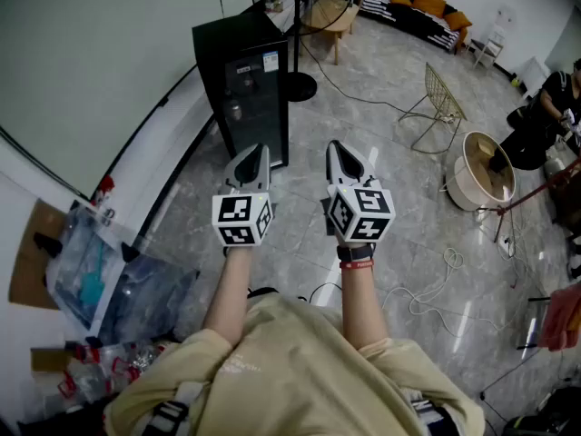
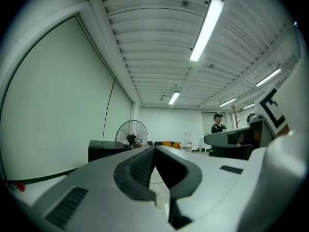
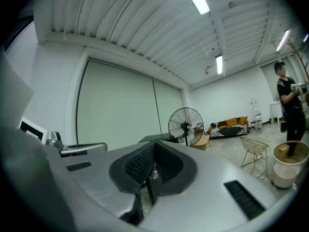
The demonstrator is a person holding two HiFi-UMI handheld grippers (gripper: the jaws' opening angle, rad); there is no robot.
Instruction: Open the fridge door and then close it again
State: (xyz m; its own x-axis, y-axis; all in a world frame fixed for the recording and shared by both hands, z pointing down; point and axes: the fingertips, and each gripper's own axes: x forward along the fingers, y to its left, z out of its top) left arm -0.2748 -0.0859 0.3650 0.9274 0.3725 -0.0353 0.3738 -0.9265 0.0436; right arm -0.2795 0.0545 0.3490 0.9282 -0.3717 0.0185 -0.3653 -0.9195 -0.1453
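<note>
You hold the left gripper [image 1: 257, 153] and right gripper [image 1: 338, 148] level, both clamped shut and empty. The fridge [image 1: 245, 89], door shut, stands at the floor's [image 1: 363, 125] wall edge.

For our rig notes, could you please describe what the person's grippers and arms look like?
The left gripper and right gripper are pale grey tapered shells with black ribbed pads, each carrying a white cube with black square markers. The person wears a beige short-sleeved shirt and a red-and-black wristband on the right wrist.
</note>
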